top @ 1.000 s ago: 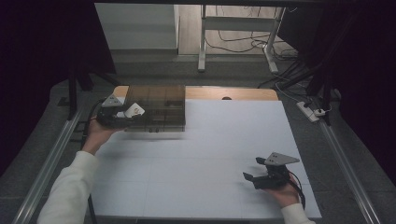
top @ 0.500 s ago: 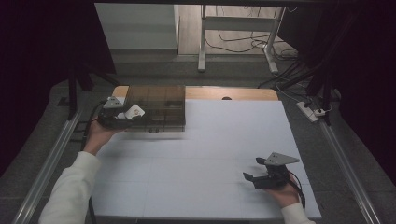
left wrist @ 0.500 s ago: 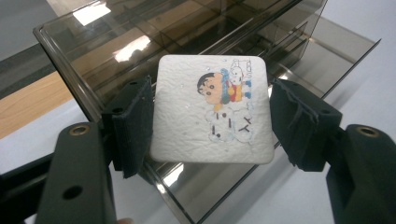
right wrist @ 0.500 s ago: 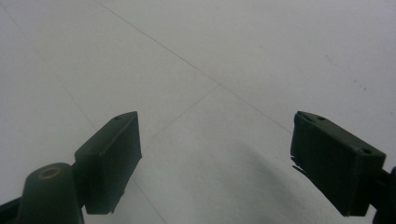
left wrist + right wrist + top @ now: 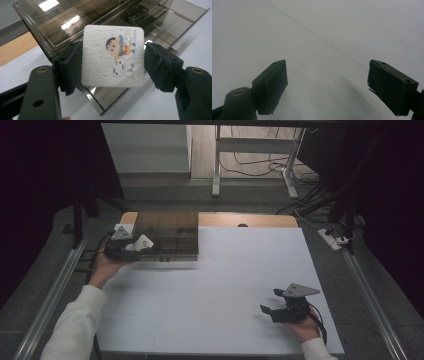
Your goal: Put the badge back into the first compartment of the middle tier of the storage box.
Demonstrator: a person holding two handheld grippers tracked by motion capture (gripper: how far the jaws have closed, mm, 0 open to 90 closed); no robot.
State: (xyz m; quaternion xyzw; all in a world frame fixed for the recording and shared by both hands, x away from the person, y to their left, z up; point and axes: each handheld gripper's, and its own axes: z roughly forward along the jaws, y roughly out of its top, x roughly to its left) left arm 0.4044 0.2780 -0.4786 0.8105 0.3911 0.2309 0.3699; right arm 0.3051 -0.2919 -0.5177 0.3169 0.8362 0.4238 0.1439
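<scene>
The left gripper (image 5: 112, 67) holds a small white square card (image 5: 113, 56) between its two black jaws. The card has round corners and a cartoon child drawn on it in bright colours. One jaw presses on the card's left edge. The other jaw sits right at its right edge, and it looks like it touches too, but the view there is not sharp enough to be sure.

In the high view the left gripper (image 5: 131, 247) and the card (image 5: 141, 242) are at the far left of the white worktop (image 5: 225, 285). They are just at the left side of a dark see-through box (image 5: 167, 235). In the left gripper view the box (image 5: 105, 15) lies right behind the card, with its clear lid and little compartments showing.

The right gripper (image 5: 275, 304) rests near the front right corner of the worktop, well apart from the box. In the right gripper view its jaws stand wide apart over the bare worktop (image 5: 324, 37), with nothing between them.
</scene>
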